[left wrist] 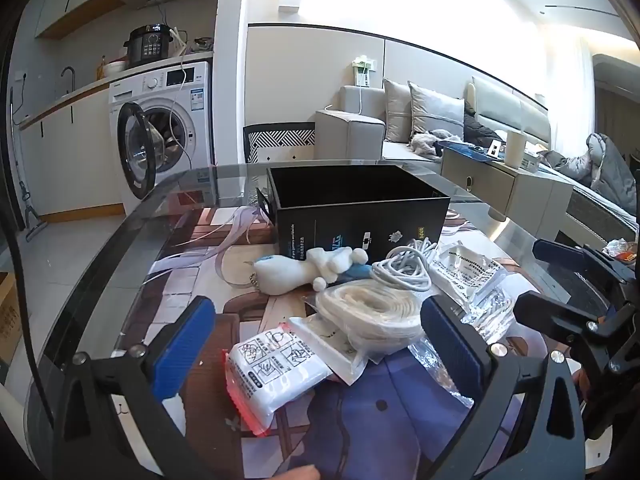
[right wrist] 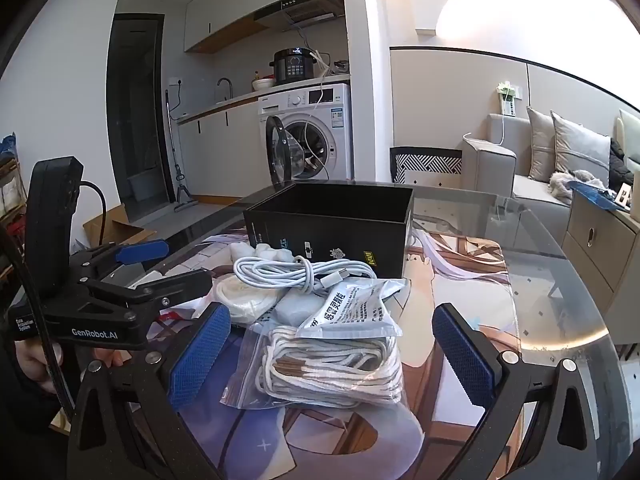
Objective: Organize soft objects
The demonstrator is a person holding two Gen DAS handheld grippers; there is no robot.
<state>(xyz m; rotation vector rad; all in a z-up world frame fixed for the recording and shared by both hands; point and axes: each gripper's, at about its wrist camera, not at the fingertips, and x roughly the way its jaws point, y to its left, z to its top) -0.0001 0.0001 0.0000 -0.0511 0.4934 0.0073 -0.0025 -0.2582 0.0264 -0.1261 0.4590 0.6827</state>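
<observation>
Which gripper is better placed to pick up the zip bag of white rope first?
Right, probably. The open right gripper already frames the zip bag of white rope between its fingers. The left gripper, also open, faces the white packet instead.

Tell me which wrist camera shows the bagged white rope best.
The right wrist view: the bagged white rope lies close and unobstructed between the open fingers. In the left wrist view the bagged white rope is mostly hidden behind a finger.

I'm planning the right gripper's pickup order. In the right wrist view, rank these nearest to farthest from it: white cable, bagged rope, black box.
1. Bagged rope: between the open right gripper's fingers.
2. White cable: coiled behind it, mid-pile.
3. Black box: at the back, open-topped.
</observation>
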